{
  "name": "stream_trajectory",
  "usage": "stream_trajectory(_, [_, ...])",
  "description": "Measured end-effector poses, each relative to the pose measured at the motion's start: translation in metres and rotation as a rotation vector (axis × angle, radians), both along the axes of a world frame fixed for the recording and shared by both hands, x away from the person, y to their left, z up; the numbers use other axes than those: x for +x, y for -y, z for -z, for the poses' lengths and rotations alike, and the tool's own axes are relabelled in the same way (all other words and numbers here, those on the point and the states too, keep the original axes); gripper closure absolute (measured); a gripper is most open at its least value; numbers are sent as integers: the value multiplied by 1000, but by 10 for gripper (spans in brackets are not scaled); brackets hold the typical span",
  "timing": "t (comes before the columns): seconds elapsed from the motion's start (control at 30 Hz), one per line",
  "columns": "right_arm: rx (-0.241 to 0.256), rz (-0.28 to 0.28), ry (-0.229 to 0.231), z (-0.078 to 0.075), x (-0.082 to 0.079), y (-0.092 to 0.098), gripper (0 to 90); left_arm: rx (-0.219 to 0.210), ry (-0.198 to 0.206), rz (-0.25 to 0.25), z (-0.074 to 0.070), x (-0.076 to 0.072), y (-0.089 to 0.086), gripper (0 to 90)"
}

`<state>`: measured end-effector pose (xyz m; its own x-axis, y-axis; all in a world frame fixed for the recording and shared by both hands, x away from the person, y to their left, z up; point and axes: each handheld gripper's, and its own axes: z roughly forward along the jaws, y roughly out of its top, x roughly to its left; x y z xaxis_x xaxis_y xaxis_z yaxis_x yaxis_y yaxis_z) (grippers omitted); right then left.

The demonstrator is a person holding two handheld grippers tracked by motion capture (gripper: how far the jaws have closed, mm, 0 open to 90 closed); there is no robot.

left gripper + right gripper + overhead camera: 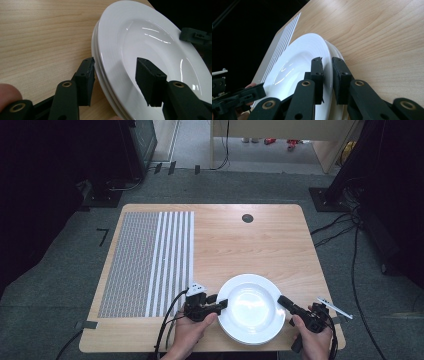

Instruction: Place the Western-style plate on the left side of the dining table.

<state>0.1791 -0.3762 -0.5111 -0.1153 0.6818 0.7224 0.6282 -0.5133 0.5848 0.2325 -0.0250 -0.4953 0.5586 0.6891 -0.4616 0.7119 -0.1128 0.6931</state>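
Plates, white and stacked, are sitting face up at the near edge of the wooden table, just right of centre, and both grippers are working the rim from opposite sides. Being round, the stack has no long axis to call; the bowl of the top plate is opening straight upward and the rims are lying level with the tabletop.

Left gripper is coming in at the left rim, its jaws standing wide apart. In the left gripper view one jaw is sitting outside the stack beside the lower rims while the other is hanging over the top plate's well, so the rim is passing between them without being pinched.

Right gripper is pointing up and to the left at the right rim. In the right gripper view its jaws are drawn close together with the top plate's rim between them; whether the pads are actually pressing on it, I cannot tell.

Patterned mat, grey with white stripes, is lying on the table's left part, well apart from the plates.
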Motion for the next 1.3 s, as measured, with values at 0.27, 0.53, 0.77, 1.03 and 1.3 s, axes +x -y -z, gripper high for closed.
stream_trajectory(0.27, [11,2,-5,0,-1,0,816,30,53,-23,0,-17,-1,528])
stream_trajectory(0.53, [19,15,-18,0,-4,-2,816,33,75,-50,-1,-20,0,575])
stream_trajectory(0.77, [60,24,51,-1,-5,-4,832,-1,62,-60,0,-18,-3,585])
stream_trajectory(1.03, [27,26,44,4,0,-16,794,-52,49,-73,-2,-17,-8,649])
stream_trajectory(1.3, [47,34,64,1,0,-18,811,-122,0,-90,-3,-9,-16,691])
